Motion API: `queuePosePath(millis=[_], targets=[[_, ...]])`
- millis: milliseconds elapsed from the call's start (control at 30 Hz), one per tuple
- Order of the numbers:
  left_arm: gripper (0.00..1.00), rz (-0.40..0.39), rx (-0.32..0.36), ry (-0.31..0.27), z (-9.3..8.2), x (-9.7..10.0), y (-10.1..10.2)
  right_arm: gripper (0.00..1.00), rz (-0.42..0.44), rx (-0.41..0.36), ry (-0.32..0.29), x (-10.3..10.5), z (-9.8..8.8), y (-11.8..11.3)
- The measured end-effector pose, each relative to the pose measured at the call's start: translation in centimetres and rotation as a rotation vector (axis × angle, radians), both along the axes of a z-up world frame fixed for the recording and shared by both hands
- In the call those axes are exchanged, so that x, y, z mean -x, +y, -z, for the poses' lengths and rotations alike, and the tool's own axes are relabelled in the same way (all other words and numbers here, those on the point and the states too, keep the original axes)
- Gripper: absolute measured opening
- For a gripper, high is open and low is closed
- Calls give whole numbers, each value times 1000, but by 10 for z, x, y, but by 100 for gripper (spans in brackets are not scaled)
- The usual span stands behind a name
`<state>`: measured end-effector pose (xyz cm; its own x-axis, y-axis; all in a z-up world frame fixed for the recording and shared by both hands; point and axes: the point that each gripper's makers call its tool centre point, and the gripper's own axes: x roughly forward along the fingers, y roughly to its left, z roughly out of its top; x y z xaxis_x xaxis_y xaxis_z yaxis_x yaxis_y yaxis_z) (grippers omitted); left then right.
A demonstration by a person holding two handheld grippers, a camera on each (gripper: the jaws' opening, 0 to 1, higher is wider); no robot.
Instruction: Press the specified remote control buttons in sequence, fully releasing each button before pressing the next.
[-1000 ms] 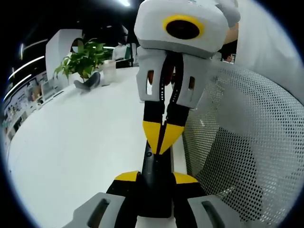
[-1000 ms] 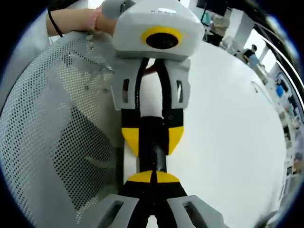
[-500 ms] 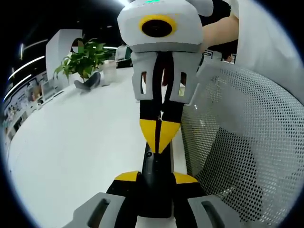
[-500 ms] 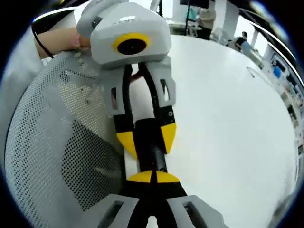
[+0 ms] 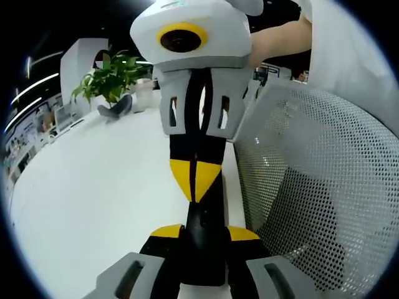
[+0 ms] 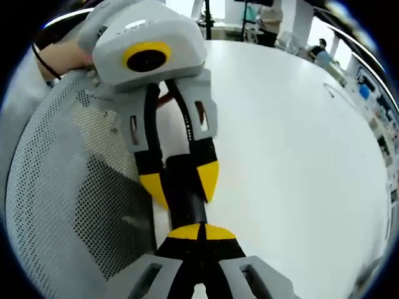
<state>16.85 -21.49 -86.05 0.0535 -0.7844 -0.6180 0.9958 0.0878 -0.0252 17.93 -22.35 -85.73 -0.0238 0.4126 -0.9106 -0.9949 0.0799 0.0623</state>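
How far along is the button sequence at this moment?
Done: the left gripper clamps the black remote above the white table. In hand: the right gripper, fingers closed, rests its yellow tips on the remote's face, apparently mid-press. Left: releasing this press and any further buttons; which buttons were already pressed cannot be read here.

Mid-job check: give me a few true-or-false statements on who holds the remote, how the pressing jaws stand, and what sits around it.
1. The left gripper holds the black remote between its jaws. True.
2. The right gripper has its yellow tips spread wide apart. False: they are together, pointed down at the remote.
3. A potted plant stands on the white table. True.
4. The remote lies flat on the table, untouched. False: the left gripper grips it.
5. A mesh chair back is beside the remote. True.
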Motion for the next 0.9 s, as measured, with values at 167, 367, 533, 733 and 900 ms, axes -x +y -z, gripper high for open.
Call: queuePosePath(millis=[167, 367, 533, 733, 900], targets=[[25, 2, 0, 0, 0, 0, 0, 0, -27, 52, 26, 0, 1, 1], [24, 2, -2, -2, 0, 0, 0, 0, -46, 113, 49, -4, 4, 3], [24, 2, -2, -2, 0, 0, 0, 0, -64, 143, 31, -1, 4, 2], [24, 1, -3, -2, 0, -1, 0, 0, -2, 70, 3, -3, 3, 1], [24, -4, -1, -1, 0, -1, 0, 0, 66, -12, 0, -3, 1, 0]])
